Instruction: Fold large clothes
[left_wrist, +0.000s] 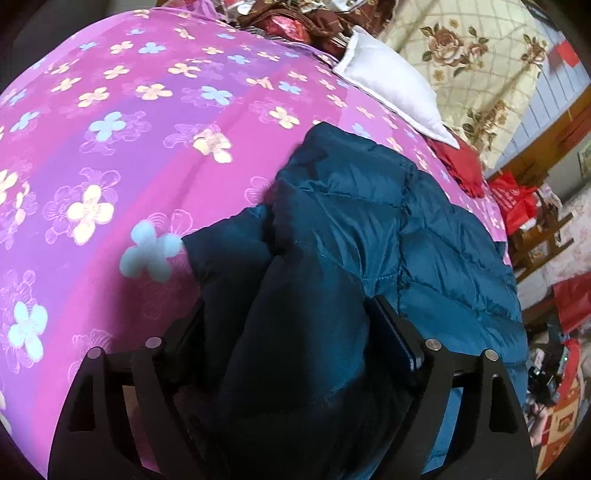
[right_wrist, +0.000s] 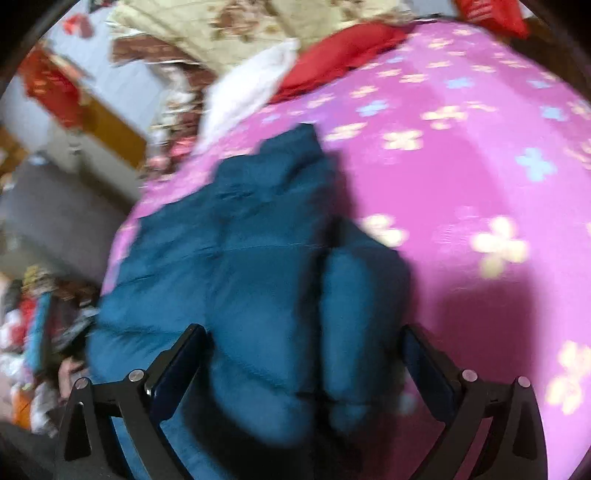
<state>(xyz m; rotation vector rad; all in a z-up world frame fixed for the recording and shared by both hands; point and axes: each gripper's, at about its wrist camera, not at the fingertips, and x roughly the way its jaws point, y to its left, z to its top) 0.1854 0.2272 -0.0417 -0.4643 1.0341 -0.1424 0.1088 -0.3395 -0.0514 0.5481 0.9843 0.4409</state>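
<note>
Left wrist view: a teal quilted jacket (left_wrist: 351, 229) lies on a bed (left_wrist: 110, 155) covered in pink cloth with pale flowers. The jacket is folded into a long bundle whose long axis runs from the near edge of the bed, under the camera, away toward the pillows; one narrow end points at a white pillow (left_wrist: 391, 85) at the far edge. Along the jacket's left side a thick dark fold, perhaps a sleeve, is doubled over the body and runs the same way. A red cloth (left_wrist: 461, 166) lies just beside the pillow, near the bed's right edge.

The left gripper (left_wrist: 288, 332) has its fingers spread wide, one on each side of that dark fold; the right finger (left_wrist: 395, 339) lies against the teal fabric, the left is mostly hidden behind it. Whether they press the fold I cannot tell.

Right wrist view, blurred: the same jacket (right_wrist: 236, 258) sits near the bed's left edge, its narrow end pointing at the pillow (right_wrist: 251, 81). The right gripper (right_wrist: 303, 354) is spread wide above the jacket's near end, its fingers (right_wrist: 177, 362) apart from the fabric, holding nothing.
</note>
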